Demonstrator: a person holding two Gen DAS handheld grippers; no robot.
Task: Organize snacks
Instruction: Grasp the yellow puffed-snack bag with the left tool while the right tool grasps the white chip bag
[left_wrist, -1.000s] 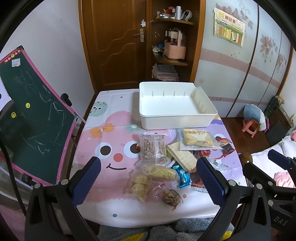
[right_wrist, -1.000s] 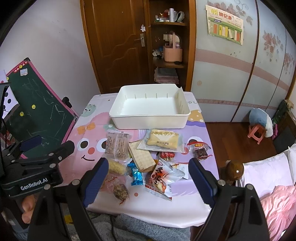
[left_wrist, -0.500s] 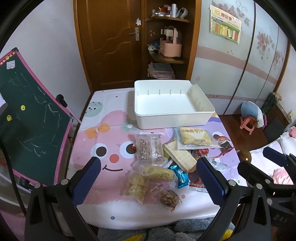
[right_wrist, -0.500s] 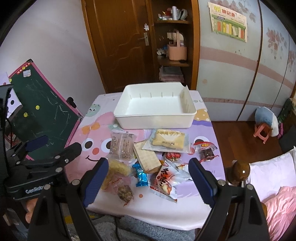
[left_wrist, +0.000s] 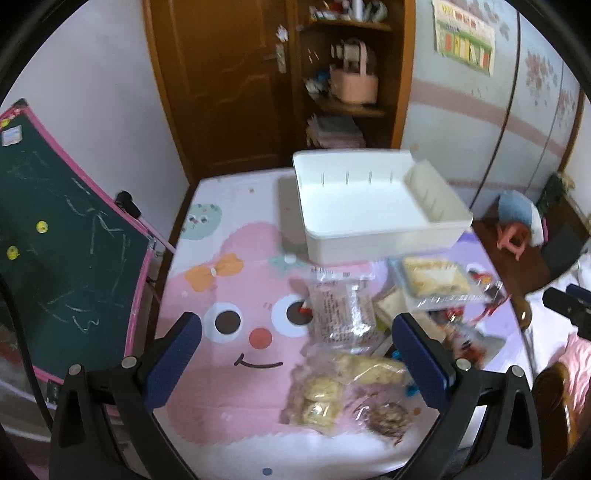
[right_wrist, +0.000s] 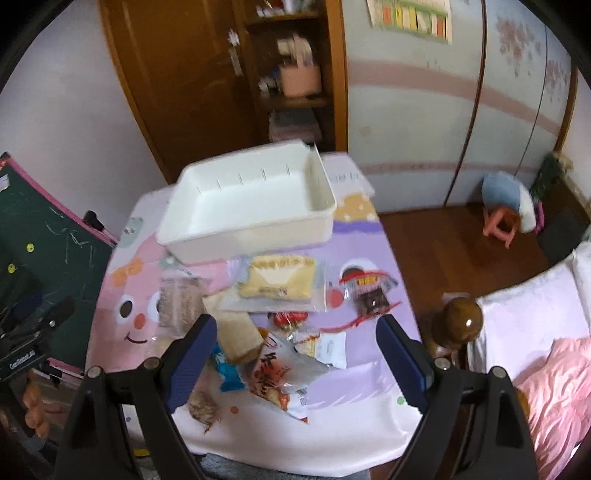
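A white bin (left_wrist: 373, 206) (right_wrist: 251, 206) stands empty at the back of the table. In front of it lie several wrapped snacks: a clear pack of grain bars (left_wrist: 341, 315) (right_wrist: 177, 301), a yellow biscuit pack (left_wrist: 432, 278) (right_wrist: 279, 282), pale puffs in clear bags (left_wrist: 321, 398), a dark snack pack (left_wrist: 384, 415) (right_wrist: 369, 291) and a red-printed packet (right_wrist: 280, 373). My left gripper (left_wrist: 295, 363) hovers open above the table's front left. My right gripper (right_wrist: 295, 363) hangs open over the front of the pile. Neither holds anything.
The table carries a pink cartoon cloth (left_wrist: 229, 295). A green chalkboard (left_wrist: 62, 240) leans at its left edge. A wooden bedpost knob (right_wrist: 460, 319) and a bed with pink bedding (right_wrist: 546, 369) stand at the right. A brown door and shelves are behind.
Both grippers have moved closer and lower toward the table. The left view has swung left and the right view right, with motion blur. Snacks and bin lie where they were.
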